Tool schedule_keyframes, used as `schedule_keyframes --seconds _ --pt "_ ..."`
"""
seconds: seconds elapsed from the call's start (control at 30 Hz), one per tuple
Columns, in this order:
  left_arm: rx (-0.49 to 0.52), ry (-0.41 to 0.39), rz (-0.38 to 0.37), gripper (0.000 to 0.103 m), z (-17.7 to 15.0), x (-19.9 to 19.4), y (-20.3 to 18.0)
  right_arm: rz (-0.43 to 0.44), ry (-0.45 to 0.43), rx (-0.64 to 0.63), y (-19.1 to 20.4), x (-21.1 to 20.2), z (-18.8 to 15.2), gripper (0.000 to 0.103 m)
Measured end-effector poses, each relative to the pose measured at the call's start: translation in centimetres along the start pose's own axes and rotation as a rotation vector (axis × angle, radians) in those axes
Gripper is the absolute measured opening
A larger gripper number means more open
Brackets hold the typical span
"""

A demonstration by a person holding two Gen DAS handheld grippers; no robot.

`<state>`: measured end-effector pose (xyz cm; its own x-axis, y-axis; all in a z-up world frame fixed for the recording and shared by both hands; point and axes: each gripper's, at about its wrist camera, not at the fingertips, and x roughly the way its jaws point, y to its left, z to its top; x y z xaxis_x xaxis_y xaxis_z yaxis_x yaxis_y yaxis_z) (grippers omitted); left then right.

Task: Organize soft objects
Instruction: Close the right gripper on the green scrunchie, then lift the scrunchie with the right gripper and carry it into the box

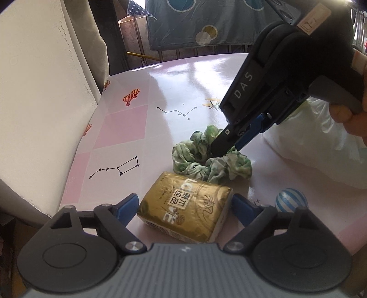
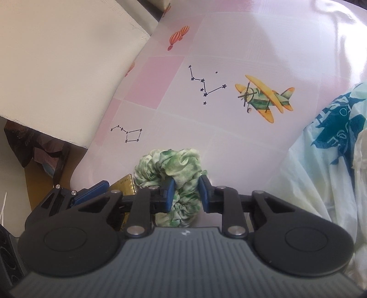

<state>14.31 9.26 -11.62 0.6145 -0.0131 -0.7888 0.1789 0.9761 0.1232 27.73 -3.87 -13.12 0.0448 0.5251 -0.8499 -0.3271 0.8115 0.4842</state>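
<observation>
A green tie-dye scrunchie [image 1: 211, 160] lies on the pink patterned table [image 1: 137, 119], touching a gold tissue pack [image 1: 185, 208] in front of it. My left gripper [image 1: 184, 206] is open, its blue pads on either side of the tissue pack without pressing it. My right gripper [image 2: 185, 192] comes down on the scrunchie [image 2: 174, 169], its jaws narrowed around a fold of the fabric. In the left wrist view the right gripper's fingers [image 1: 231, 139] dig into the scrunchie's ring. The tissue pack's corner [image 2: 123, 183] shows at the left in the right wrist view.
A white plastic bag with blue print [image 2: 328, 146] lies on the right side of the table, and also shows in the left wrist view [image 1: 316, 142]. A cream wall or cushion [image 1: 39, 91] borders the table's left edge. A blue curtain [image 1: 206, 20] hangs behind.
</observation>
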Motion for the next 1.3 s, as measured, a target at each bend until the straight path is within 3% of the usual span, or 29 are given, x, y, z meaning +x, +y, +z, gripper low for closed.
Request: schedule_keyframes --seconds 0.23,0.83,1.3 --pt "-0.028 -0.018 -0.003 0.086 -0.1 -1.2 0.3 0.040 -0.033 0.015 0.5 -1.0 -0.4 0.013" --pt "-0.022 -0.144 0.032 0.086 0.0 -8.4 -0.9 0.075 -0.153 -0.027 3.3 -8.1 -2.3 0.012" --pt "0.015 -0.210 0.004 0.086 1.1 -12.6 -4.7 0.100 -0.289 0.007 0.8 -16.4 -7.1 0.012"
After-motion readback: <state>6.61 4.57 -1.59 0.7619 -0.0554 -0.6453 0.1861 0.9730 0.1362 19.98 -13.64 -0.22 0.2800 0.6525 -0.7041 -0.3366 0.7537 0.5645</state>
